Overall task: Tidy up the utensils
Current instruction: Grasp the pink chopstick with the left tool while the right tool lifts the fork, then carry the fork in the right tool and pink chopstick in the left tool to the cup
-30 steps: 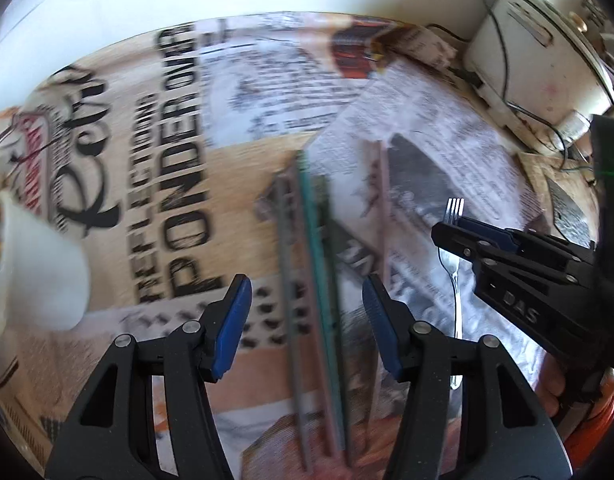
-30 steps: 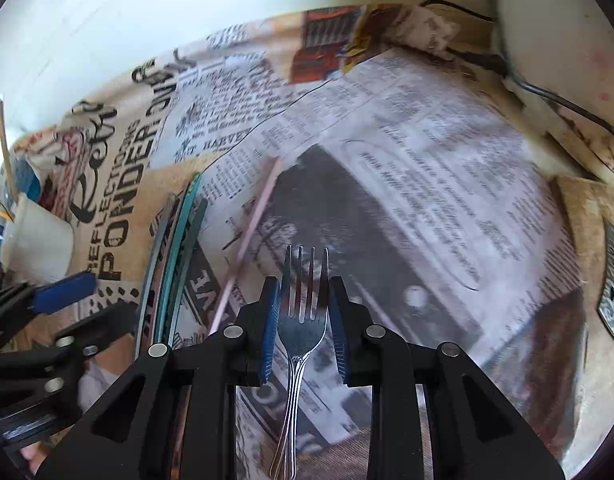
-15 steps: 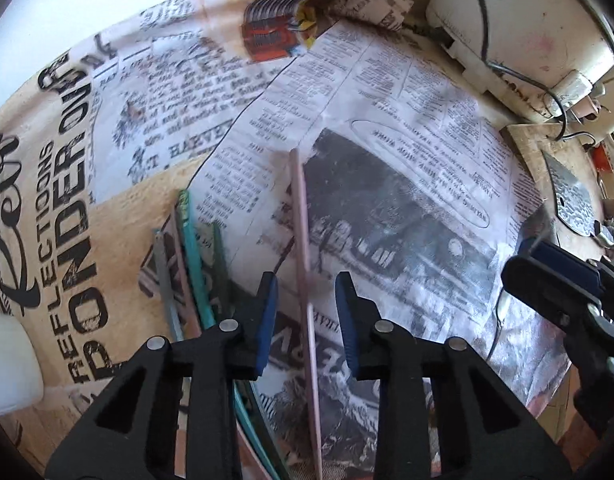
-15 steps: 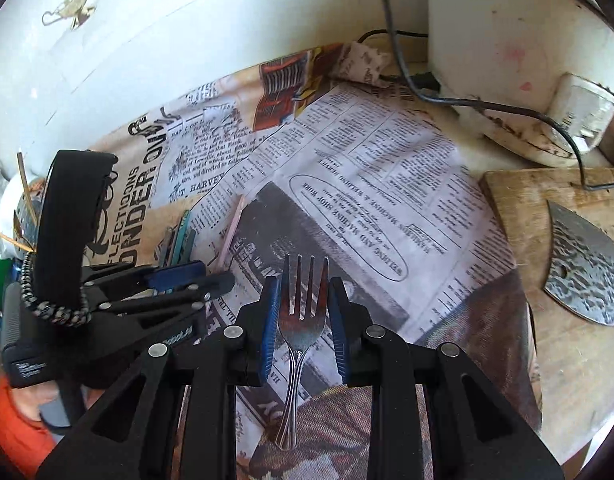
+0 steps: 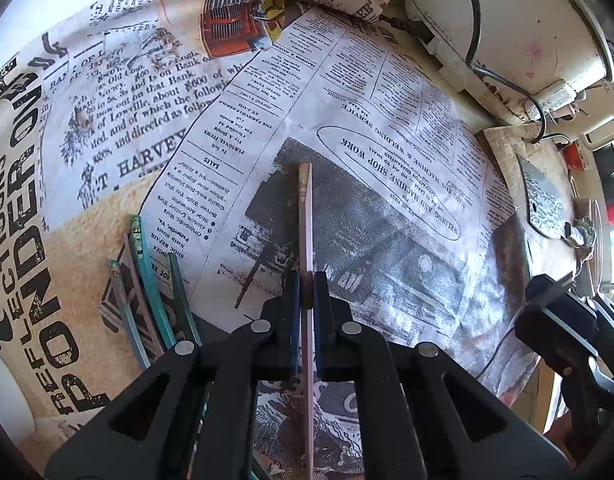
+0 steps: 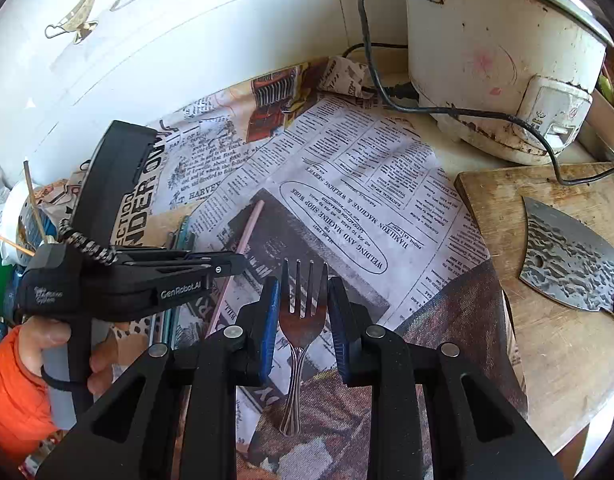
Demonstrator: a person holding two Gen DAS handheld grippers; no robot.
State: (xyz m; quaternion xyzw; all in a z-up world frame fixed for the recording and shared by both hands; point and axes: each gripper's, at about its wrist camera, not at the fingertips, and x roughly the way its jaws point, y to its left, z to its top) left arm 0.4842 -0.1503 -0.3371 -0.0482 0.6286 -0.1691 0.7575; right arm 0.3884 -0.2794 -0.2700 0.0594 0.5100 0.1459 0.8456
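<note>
My left gripper (image 5: 305, 285) is shut on a pink chopstick (image 5: 305, 216) that runs forward over the newspaper-print cloth (image 5: 387, 128). Several teal and grey chopsticks (image 5: 147, 272) lie together to its left. My right gripper (image 6: 301, 296) is shut on a steel fork (image 6: 303, 312), tines forward, held above the cloth. In the right wrist view the left gripper (image 6: 231, 266) is at the left, with the pink chopstick (image 6: 251, 224) sticking out past it.
A white rice cooker (image 6: 499, 52) with its black cord (image 6: 487, 114) stands at the back right. A wooden cutting board (image 6: 547, 340) with a cleaver blade (image 6: 567, 256) lies at the right. A white cup (image 5: 3, 392) sits at the left edge. A white wall runs behind.
My left gripper moved right from the teal chopsticks and shut on the pink chopstick. My right gripper rose and drew back with the fork still in it.
</note>
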